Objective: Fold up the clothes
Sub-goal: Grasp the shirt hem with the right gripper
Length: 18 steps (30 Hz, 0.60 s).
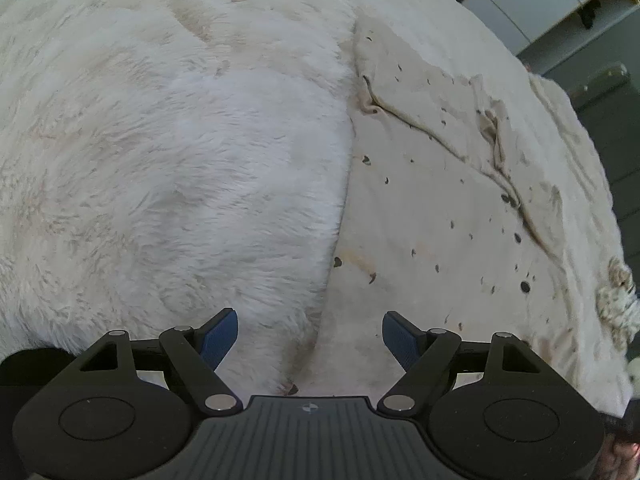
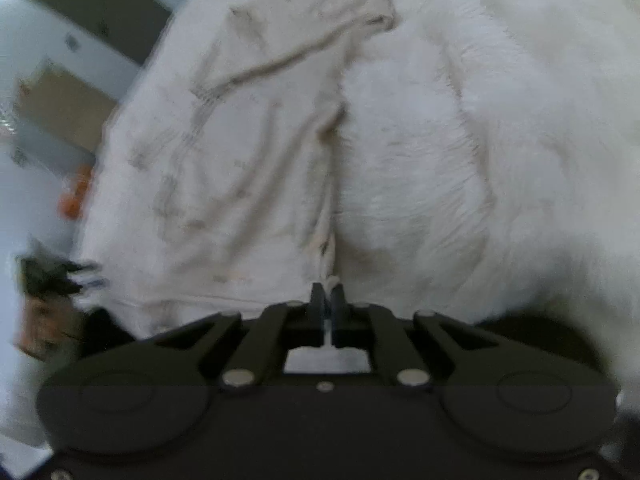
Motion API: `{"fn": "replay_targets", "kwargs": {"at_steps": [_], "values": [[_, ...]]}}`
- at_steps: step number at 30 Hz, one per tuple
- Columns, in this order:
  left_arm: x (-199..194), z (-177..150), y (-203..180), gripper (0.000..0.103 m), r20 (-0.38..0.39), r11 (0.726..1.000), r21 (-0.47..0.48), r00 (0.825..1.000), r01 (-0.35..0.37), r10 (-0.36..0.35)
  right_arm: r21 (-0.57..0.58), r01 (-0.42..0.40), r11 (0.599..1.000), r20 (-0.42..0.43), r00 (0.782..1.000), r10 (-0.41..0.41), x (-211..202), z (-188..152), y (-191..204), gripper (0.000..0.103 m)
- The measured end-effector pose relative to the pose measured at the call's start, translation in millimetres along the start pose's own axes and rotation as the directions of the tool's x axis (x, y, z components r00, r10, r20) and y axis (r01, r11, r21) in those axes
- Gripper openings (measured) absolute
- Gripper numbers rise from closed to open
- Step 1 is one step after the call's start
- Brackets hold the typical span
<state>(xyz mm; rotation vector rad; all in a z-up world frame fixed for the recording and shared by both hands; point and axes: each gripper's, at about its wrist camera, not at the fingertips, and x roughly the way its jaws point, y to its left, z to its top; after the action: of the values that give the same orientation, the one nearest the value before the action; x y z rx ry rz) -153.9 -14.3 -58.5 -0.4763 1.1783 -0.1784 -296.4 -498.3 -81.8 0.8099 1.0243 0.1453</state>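
My right tongs (image 2: pixel 329 294) are pinched tight on a thin bit of hem of the cream garment (image 1: pixel 452 184), the fabric showing as a sliver between the closed pads; my left tongs (image 1: pixel 310 338) hang spread wide with nothing in them, the blue pads (image 1: pixel 219 336) straddling the garment's long edge. The garment, speckled with small dark marks, lies mostly flat on the fluffy white blanket (image 1: pixel 160 140), toward the blanket's edge nearest the cupboards (image 1: pixel 532 4), with one flap already lying diagonally across it.

To fold well I judge I should close the left tongs on that long edge just ahead of them, so both corners lift together and the hem stays taut; carrying one corner alone would drag a slack, skewed crease.

Room looks generous over the bare blanket; the garment's far side sits close to the blanket's edge, so I would fold inward, away from the drop
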Motion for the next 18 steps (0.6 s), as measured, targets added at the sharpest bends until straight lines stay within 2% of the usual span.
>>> {"fn": "replay_targets", "kwargs": {"at_steps": [2, 4, 8, 9, 11, 13, 17, 18], "values": [[-0.5, 0.1, 1.3, 0.075, 0.007, 1.0, -0.021, 1.0, 0.013, -0.013, 0.097, -0.119, 0.988, 0.048, 0.992, 0.115, -17.2, -12.5, -8.4, 0.0], [-1.1, -0.1, 0.6, 0.075, 0.016, 0.999, -0.032, 1.0, 0.015, -0.015, 0.192, -0.189, 0.963, 0.084, 0.981, 0.175, -26.0, -23.5, -19.4, 0.0], [-2.6, -1.2, -3.1, 0.075, 0.014, 0.999, -0.034, 1.0, 0.027, -0.027, 0.298, -0.208, 0.932, 0.105, 0.977, 0.185, -36.9, -39.8, -31.1, 0.0], [-3.4, -1.3, -4.0, 0.075, 0.014, 0.999, -0.031, 1.0, 0.027, -0.027, 0.304, -0.188, 0.934, 0.098, 0.981, 0.165, -40.8, -43.6, -30.6, 0.0], [-5.0, -1.5, -6.2, 0.076, 0.016, 1.0, -0.02, 1.0, 0.023, -0.023, 0.191, -0.053, 0.98, 0.058, 0.997, 0.042, -49.1, -43.8, -14.9, 0.0], [-4.2, -1.9, -9.8, 0.076, 0.019, 1.0, 0.004, 1.0, 0.002, -0.003, 0.047, 0.057, 0.997, 0.06, 0.996, -0.059, -54.9, -36.5, 3.2, 0.008], [-0.2, -3.2, -17.4, 0.076, 0.027, 0.995, 0.069, 0.997, -0.071, 0.069, -0.14, 0.195, 0.971, 0.132, 0.975, -0.177, -46.3, -10.9, 27.2, 0.028], [-0.3, -4.1, -17.7, 0.076, 0.033, 0.993, 0.079, 0.996, -0.084, 0.082, -0.179, 0.214, 0.96, 0.146, 0.971, -0.189, -41.0, -4.4, 31.1, 0.039]]}}
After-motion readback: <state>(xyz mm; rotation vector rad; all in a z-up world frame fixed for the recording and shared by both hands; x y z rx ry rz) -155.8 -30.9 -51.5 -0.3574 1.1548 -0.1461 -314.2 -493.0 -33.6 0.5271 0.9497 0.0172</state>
